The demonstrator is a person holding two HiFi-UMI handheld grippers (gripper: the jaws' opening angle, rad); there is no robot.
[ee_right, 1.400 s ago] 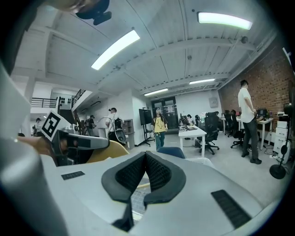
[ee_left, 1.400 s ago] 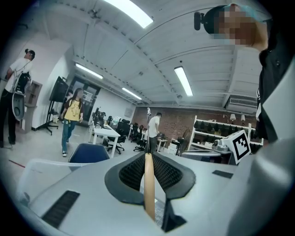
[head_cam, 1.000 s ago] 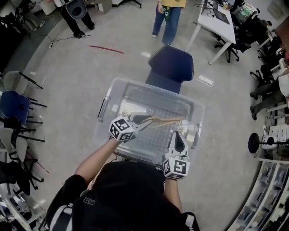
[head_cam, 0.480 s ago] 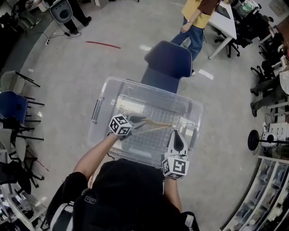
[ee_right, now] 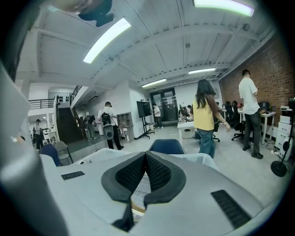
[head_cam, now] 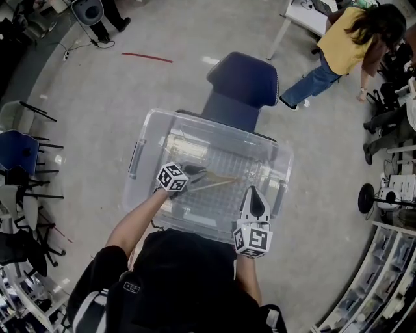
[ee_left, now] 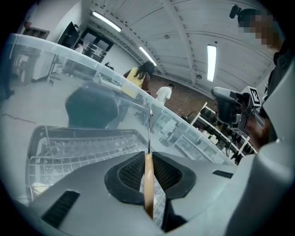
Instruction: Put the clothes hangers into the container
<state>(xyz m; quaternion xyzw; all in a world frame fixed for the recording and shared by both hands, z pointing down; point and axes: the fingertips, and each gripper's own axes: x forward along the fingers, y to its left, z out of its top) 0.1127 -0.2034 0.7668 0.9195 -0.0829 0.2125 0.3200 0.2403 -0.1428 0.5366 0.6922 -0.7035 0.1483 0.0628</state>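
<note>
A clear plastic container (head_cam: 147,125) stands in front of me in the head view. My left gripper (head_cam: 200,174) reaches over its inside, shut on a wooden clothes hanger (head_cam: 222,183) that stretches rightward above the container's ribbed floor. In the left gripper view the jaws of that gripper (ee_left: 148,159) pinch the wooden bar (ee_left: 148,186), and the metal hook (ee_left: 149,131) stands straight up beyond them, with the container's wall (ee_left: 55,50) behind. My right gripper (head_cam: 253,191) hovers at the container's near right corner, shut with nothing in it; its pads (ee_right: 145,159) meet in the right gripper view.
A dark blue chair (head_cam: 242,81) stands just behind the container. A person in a yellow top (head_cam: 351,42) walks at the upper right near a white desk (head_cam: 304,17). Folded chairs (head_cam: 23,156) line the left side. Shelving (head_cam: 380,279) runs along the lower right.
My left gripper has drawn back toward me and lower into the container with the hanger. The person in yellow has walked to the right. The right gripper has stayed put.
</note>
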